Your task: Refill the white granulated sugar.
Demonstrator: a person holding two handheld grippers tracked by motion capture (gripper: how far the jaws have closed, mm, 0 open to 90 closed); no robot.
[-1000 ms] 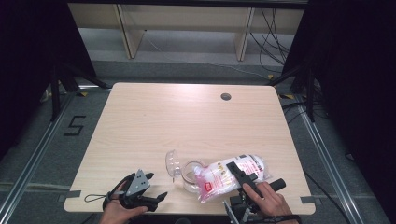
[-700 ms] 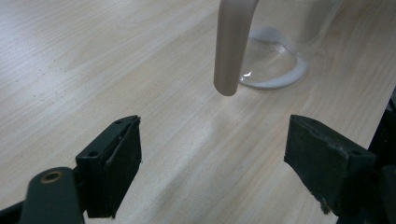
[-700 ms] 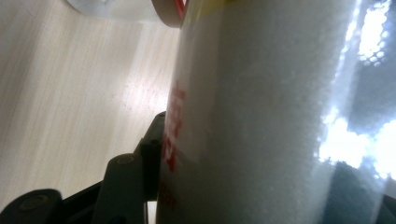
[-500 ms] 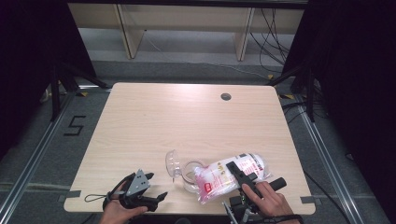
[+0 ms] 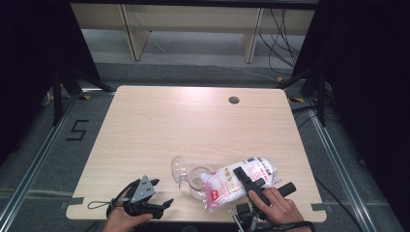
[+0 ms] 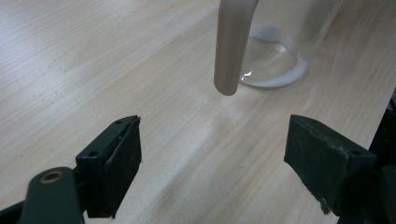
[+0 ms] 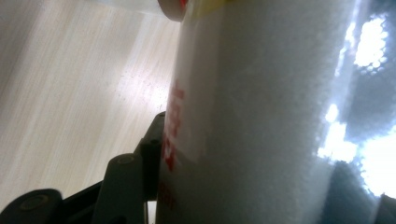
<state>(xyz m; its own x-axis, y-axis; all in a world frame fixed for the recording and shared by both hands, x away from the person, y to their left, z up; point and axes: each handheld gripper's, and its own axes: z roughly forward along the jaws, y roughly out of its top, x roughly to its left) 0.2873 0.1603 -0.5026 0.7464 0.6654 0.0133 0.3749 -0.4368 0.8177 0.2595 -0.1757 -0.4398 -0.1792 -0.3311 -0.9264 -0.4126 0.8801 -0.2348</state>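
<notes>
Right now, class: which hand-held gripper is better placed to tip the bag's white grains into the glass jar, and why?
Right. The right hand-held gripper is already clamped on the bag, whose end lies at the glass jar. The left hand-held gripper stands open over bare table, so it could probably steady the jar.

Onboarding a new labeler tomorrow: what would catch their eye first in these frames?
Probably the white bag with red print, lying near the table's front edge, with the right gripper clamped on it. Just left of it sits a clear glass jar with its lid flipped open. The left gripper rests at the front left edge, jaws wide apart and holding nothing.
</notes>
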